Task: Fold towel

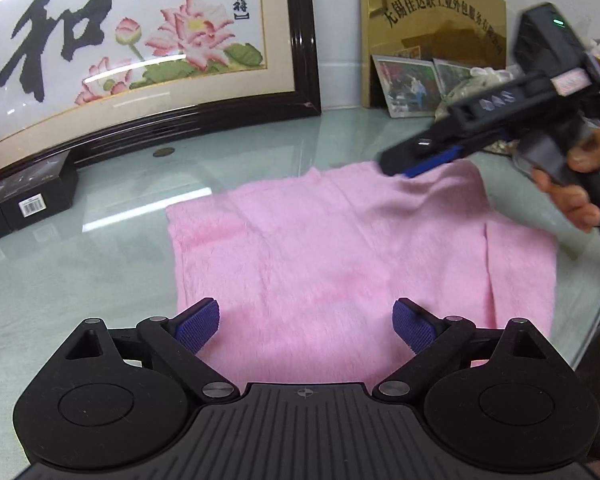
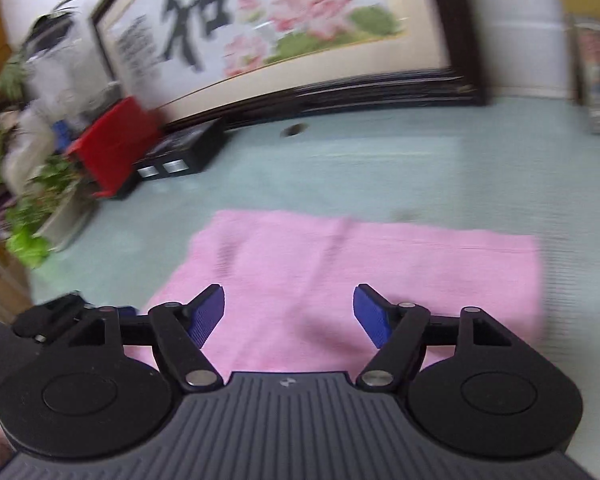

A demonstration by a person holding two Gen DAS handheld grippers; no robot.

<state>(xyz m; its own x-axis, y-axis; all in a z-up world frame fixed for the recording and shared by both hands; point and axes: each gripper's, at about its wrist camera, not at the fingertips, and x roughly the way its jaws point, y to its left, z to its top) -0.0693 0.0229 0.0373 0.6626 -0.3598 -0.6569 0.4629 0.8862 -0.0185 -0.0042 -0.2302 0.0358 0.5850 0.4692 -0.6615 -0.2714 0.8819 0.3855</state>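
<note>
My left gripper (image 1: pixel 306 326) hangs with jaws spread wide and gripping nothing, over the near edge of the pink towel (image 1: pixel 340 248), ready, I judge, to take that hem. My right gripper (image 2: pixel 288 316), jaws likewise apart and empty, reaches toward the towel's far corner at two o'clock. The towel lies flat on the glass surface (image 1: pixel 80 280), a narrow flap doubled at three o'clock.
</note>
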